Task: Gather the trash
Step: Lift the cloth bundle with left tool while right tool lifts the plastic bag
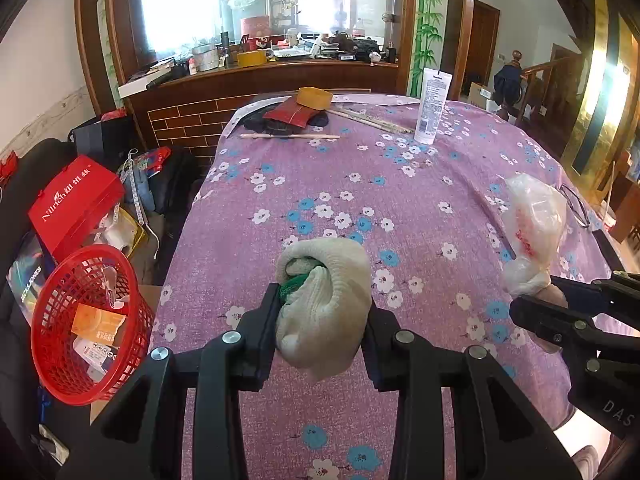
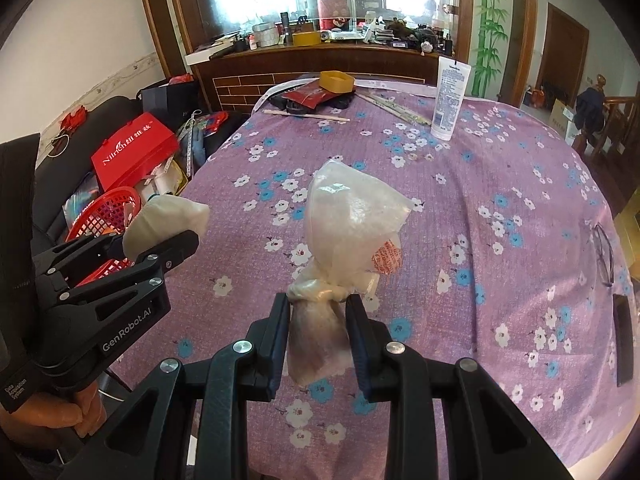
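Left gripper (image 1: pixel 322 312) clamps rolled sock (image 1: pixel 324 300); right gripper (image 2: pixel 318 336) pinches plastic bag (image 2: pixel 352 224); floral tablecloth (image 1: pixel 400 200) beneath.

Place: a lived-in home
Signs: floral tablecloth (image 1: pixel 400 208), cluttered wooden counter (image 1: pixel 280 70), staircase banister (image 1: pixel 536 72), bamboo wall mural (image 1: pixel 426 20)

Right gripper (image 2: pixel 318 312) clamped on knotted neck of translucent plastic bag (image 2: pixel 352 220), bag standing ahead of fingertips above purple floral tablecloth (image 2: pixel 480 208), left gripper (image 2: pixel 160 240) to the left gripping pale cloth bundle (image 2: pixel 164 216), red basket (image 2: pixel 108 216) beyond it, white tube (image 2: pixel 450 96) far ahead.
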Action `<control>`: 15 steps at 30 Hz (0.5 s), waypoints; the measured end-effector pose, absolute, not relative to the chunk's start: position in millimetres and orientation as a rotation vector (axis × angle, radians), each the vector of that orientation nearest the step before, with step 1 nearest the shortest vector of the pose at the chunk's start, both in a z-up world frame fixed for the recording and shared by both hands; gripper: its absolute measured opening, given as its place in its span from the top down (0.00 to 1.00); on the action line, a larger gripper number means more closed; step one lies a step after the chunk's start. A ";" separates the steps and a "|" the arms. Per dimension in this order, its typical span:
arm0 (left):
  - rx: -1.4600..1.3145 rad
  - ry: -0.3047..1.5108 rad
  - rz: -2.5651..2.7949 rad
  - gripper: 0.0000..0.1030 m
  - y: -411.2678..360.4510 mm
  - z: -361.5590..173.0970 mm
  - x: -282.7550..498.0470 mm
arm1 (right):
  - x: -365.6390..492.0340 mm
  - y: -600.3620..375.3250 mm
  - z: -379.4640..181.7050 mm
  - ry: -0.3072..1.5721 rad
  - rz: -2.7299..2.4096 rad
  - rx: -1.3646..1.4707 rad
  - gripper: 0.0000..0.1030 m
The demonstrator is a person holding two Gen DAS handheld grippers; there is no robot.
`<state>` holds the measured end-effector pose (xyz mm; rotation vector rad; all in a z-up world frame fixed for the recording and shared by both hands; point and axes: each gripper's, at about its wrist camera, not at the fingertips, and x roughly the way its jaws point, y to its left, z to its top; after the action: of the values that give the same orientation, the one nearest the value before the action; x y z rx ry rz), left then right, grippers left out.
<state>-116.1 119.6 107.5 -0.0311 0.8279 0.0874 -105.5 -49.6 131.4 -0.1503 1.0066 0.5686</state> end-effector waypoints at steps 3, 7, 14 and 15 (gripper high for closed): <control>-0.033 0.826 0.092 0.66 118.4 107.8 -114.5 | -103.8 -49.0 132.8 0.994 0.566 -0.167 0.70; -0.033 0.822 0.093 0.66 116.4 108.6 -112.3 | -99.7 -48.9 133.4 0.987 0.565 -0.178 0.70; -0.033 0.817 0.097 0.66 113.3 109.8 -108.1 | -92.2 -49.2 132.4 0.985 0.575 -0.197 0.70; -0.033 0.817 0.096 0.66 113.2 109.9 -107.8 | -91.0 -49.2 132.4 0.985 0.574 -0.199 0.70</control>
<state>-107.8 113.2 109.9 -0.0330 0.8170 0.0960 -91.0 -49.2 132.4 -0.1994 0.9853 0.5744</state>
